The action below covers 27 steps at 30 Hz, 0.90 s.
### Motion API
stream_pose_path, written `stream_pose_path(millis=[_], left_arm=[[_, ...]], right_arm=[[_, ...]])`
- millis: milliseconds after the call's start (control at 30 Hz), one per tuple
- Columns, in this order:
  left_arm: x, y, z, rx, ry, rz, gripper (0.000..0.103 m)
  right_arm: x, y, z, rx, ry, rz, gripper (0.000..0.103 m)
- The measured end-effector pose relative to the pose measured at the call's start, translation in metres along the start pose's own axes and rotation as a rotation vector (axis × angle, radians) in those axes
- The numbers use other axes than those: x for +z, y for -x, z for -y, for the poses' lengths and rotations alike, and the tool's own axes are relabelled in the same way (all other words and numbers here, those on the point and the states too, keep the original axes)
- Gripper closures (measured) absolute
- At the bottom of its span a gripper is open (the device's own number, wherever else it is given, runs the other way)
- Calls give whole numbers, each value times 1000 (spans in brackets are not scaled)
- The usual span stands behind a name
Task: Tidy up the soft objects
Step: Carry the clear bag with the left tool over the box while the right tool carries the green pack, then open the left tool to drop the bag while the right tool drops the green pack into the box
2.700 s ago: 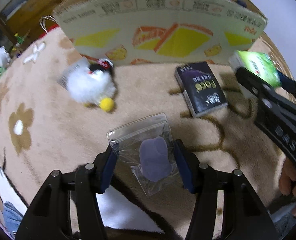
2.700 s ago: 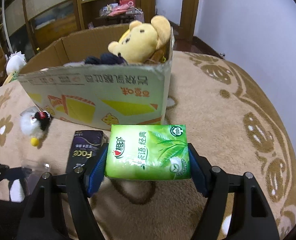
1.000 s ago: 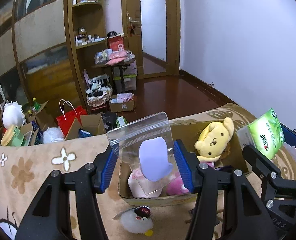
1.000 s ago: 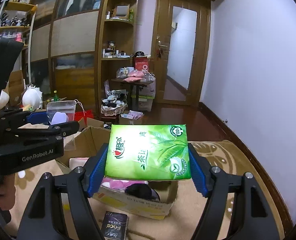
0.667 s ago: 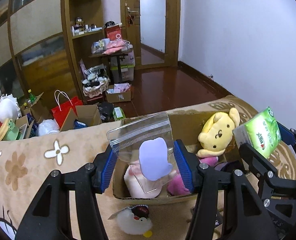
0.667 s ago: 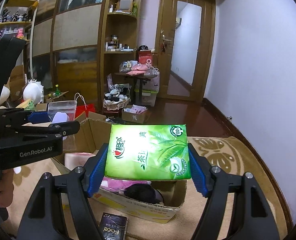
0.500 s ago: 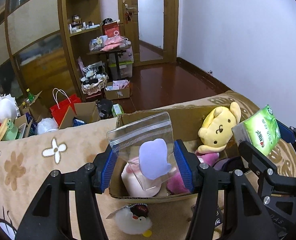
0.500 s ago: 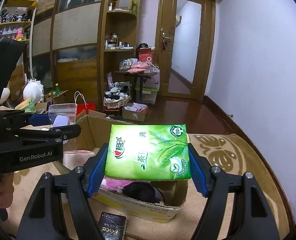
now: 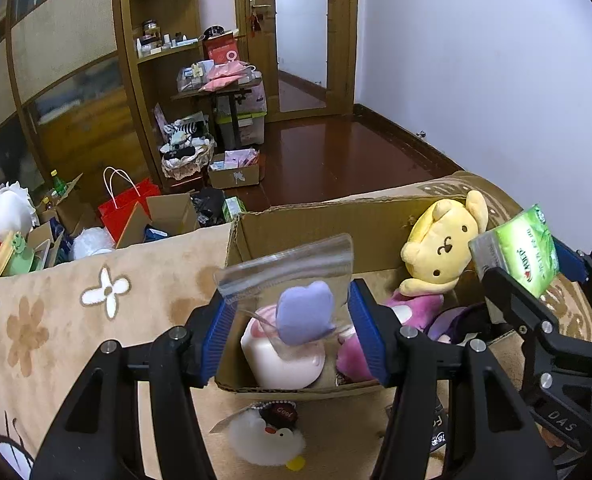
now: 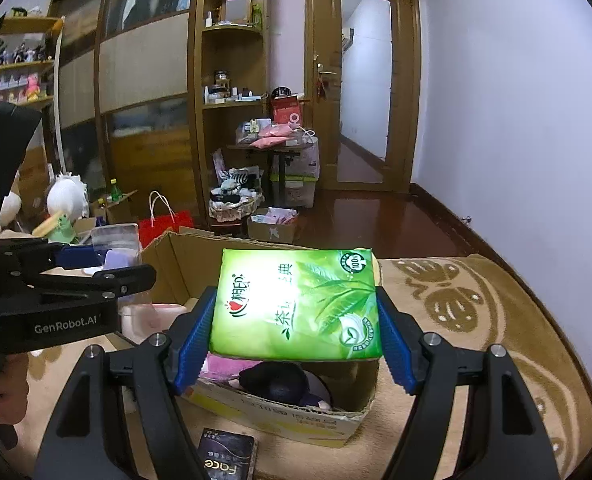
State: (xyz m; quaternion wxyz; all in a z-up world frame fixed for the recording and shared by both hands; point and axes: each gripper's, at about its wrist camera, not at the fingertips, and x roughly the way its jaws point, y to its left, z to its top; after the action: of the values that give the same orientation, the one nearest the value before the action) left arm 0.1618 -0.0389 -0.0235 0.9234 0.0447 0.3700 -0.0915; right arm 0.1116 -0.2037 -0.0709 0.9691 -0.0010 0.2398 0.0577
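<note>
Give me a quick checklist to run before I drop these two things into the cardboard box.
1. Left claw grips the clear zip bag: ok.
2. Right claw grips the green tissue pack: ok.
3. Zip bag is over the cardboard box opening: ok, as far as the left wrist view shows.
4. Tissue pack is over the box: ok, as the right wrist view shows it.
5. Free room inside beside the yellow plush and pink toys: cannot tell.
6. Both claws are apart from each other: ok.
</note>
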Motion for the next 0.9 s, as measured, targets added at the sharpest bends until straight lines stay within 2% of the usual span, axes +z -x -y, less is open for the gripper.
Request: stream_pose_path(millis=[167, 267, 400, 433, 533, 600, 733, 900], left_arm=[[-2, -4, -1, -20, 13, -26, 45], [-5, -4, 0, -5, 1, -38, 31], [-6, -3, -1, 3, -3, -41, 22], [-7, -4, -2, 6, 1, -45, 21], [-8, -3, -4, 9, 10, -49, 18], [-7, -3, -5, 18, 13, -50, 12], [-6, 1, -7, 13, 18, -38, 12], [-3, 6, -12, 8, 42, -26, 5]], right_arm=[[-4, -4, 4, 6, -16, -9, 25], [-3, -9, 4, 4, -14, -26, 25], [-2, -13, 5, 0, -23, -46, 24], [-2, -15, 6, 4, -29, -54, 23], [-1, -16, 8, 9, -42, -51, 10], [-1, -15, 7, 13, -42, -49, 9], [0, -11, 9, 22, -49, -45, 3], [2, -5, 6, 23, -57, -39, 0]])
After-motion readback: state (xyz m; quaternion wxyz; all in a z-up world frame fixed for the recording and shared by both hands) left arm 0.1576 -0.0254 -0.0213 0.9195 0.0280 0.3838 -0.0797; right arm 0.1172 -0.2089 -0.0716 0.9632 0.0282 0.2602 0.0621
